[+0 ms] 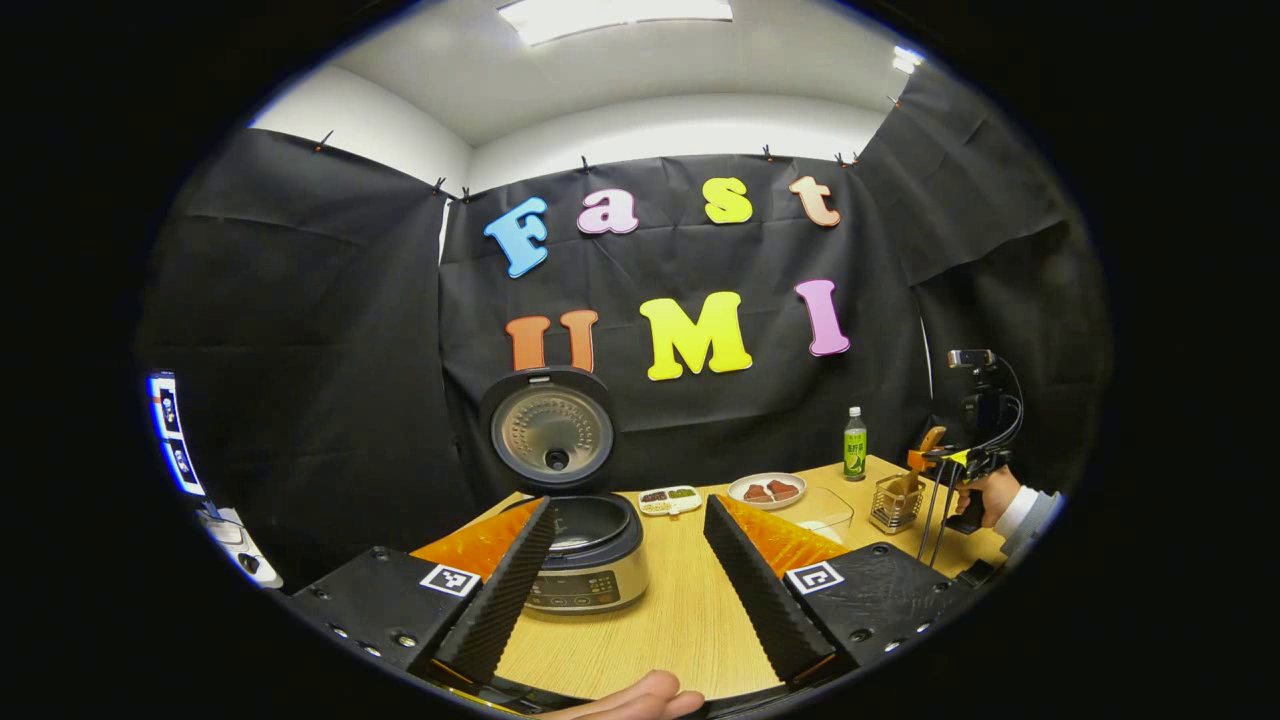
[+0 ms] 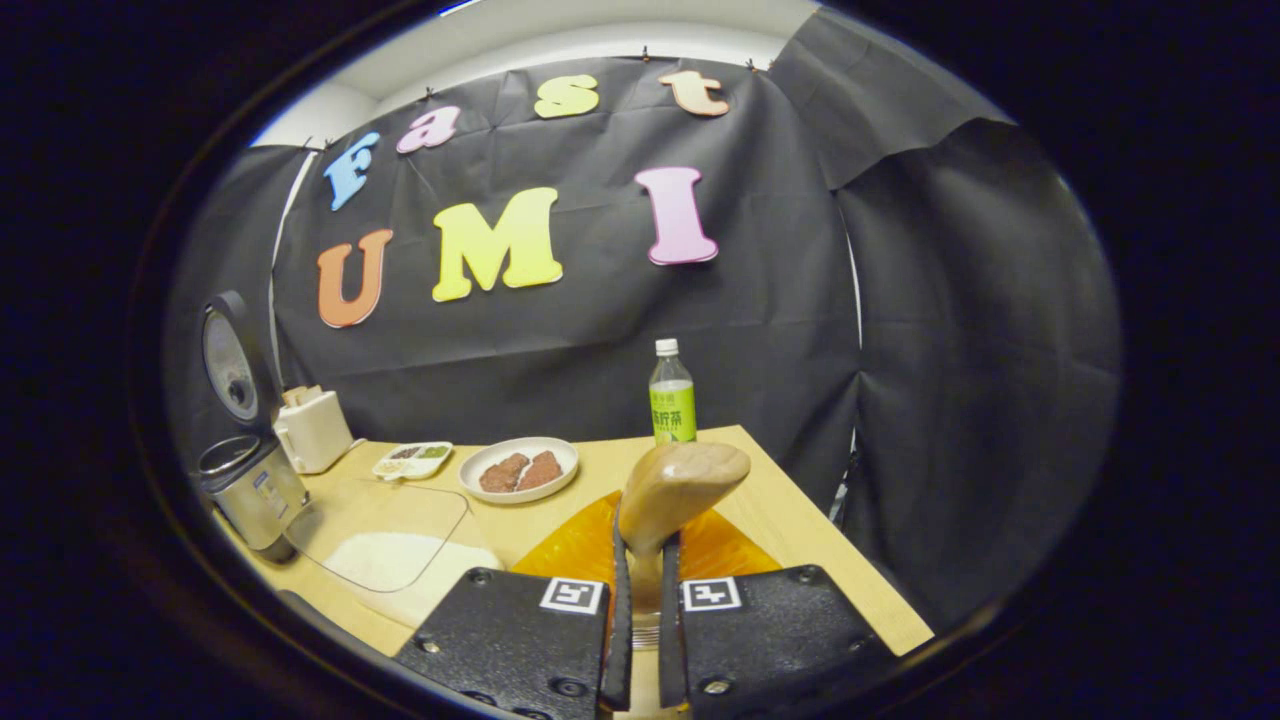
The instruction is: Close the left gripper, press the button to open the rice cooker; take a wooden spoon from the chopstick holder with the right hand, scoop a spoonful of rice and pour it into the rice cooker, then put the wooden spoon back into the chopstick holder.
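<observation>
- the wooden spoon (image 2: pixel 680 485) is sitting pinched between the right gripper (image 2: pixel 640 590) jaws, bowl upward, over the chopstick holder (image 1: pixel 895 503).
- the rice cooker (image 1: pixel 585 555) is standing lid-up on the surface (image 1: pixel 660 620).
- the left gripper (image 1: pixel 625 570) jaws are standing spread apart.

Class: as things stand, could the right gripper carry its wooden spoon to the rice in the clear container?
Probably yes: the right gripper grips the wooden spoon, and the open-topped clear container of rice sits beside it, nothing between.
</observation>
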Demonstrator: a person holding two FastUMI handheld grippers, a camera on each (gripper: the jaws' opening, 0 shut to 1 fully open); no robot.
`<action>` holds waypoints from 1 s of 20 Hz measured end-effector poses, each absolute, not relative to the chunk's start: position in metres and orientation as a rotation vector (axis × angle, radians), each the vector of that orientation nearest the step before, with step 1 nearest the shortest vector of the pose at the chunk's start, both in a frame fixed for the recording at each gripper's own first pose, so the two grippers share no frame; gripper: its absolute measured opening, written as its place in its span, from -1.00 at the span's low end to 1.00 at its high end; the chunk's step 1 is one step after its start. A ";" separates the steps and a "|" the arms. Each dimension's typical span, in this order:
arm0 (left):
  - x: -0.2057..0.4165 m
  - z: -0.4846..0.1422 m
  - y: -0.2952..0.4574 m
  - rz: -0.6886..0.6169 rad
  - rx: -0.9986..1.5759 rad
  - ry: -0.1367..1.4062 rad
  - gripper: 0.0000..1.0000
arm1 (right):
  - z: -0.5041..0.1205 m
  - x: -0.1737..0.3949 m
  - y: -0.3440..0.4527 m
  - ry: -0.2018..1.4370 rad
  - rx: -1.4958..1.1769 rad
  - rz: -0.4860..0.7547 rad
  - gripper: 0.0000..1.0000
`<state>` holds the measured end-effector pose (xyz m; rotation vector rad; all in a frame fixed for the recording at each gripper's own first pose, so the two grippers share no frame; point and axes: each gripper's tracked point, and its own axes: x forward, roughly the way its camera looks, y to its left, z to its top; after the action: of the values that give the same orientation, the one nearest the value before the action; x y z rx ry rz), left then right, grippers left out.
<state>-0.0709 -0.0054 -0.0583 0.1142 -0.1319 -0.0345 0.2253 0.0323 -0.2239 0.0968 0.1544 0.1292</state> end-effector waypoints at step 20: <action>-0.086 -0.068 0.028 -0.017 0.103 -0.116 0.92 | -0.105 0.192 0.152 0.044 -0.011 0.236 -0.70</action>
<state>-0.0862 0.0277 -0.0679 0.1029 -0.1164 -0.0165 0.1922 0.1517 -0.1048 -0.0108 0.0444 0.2362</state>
